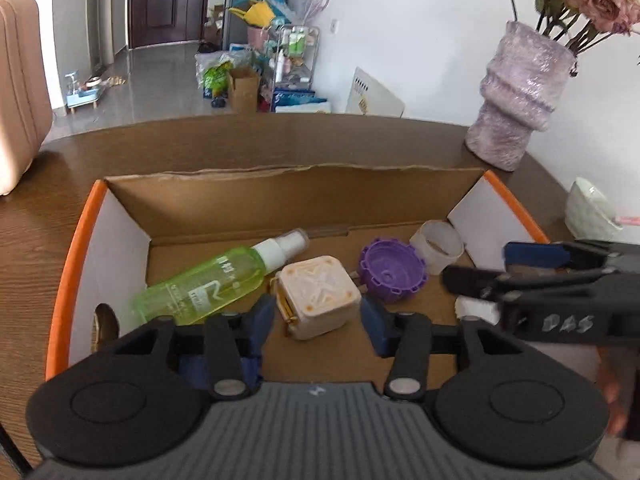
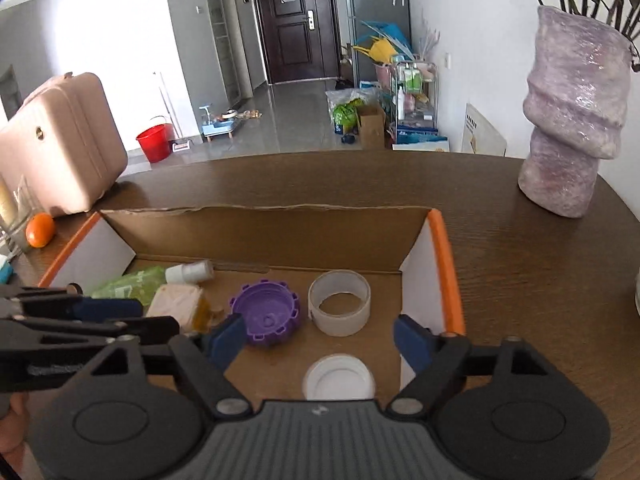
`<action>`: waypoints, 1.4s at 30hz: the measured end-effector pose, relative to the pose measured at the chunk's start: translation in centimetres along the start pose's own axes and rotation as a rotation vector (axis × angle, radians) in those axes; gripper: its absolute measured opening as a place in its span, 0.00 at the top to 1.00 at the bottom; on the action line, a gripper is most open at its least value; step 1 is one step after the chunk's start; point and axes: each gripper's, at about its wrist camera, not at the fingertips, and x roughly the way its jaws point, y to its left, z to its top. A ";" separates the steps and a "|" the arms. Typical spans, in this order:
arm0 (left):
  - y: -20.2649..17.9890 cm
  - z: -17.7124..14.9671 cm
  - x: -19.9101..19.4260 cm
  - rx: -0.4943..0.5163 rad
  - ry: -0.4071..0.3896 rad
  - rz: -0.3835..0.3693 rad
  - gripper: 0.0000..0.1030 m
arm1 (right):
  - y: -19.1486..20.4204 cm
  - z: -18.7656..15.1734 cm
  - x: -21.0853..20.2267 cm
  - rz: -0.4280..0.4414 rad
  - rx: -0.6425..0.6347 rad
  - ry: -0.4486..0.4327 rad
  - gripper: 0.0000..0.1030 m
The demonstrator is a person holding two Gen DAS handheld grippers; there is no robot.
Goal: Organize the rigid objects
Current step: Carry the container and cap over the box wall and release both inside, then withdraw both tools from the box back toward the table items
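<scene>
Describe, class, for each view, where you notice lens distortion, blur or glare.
Left wrist view: the far table edge bows upward, fisheye distortion; the right gripper crossing in is soft; the vase glints. Right wrist view: the wall behind the pink case is washed out; the left gripper looks blurred.

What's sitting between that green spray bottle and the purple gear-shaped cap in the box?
A cream cube lies between the green spray bottle and the purple cap, clearest in the left wrist view.

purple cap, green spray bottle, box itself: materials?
Purple cap: looks like matte plastic, possibly 3D-printed; ribbed, notched rim. Green spray bottle: translucent glossy plastic, light passes through; white opaque nozzle. Box: corrugated cardboard, torn raw brown edge, orange-printed outer rim.
</scene>
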 end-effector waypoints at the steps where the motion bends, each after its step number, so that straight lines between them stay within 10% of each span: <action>1: 0.0 0.0 -0.1 0.005 -0.003 0.009 0.46 | 0.3 0.1 0.0 -0.001 -0.016 0.000 0.21; 24: 0.4 -2.2 -22.1 0.050 -0.314 0.241 0.10 | 3.0 -1.0 -19.0 -0.028 -0.036 -0.185 0.12; 33: -2.0 -8.0 -28.7 0.076 -0.525 0.258 0.04 | 6.1 -6.9 -25.3 -0.062 -0.035 -0.463 0.00; 42: -3.2 -16.9 -32.5 0.049 -0.588 0.210 0.00 | 6.0 -15.5 -28.4 -0.037 0.054 -0.518 0.00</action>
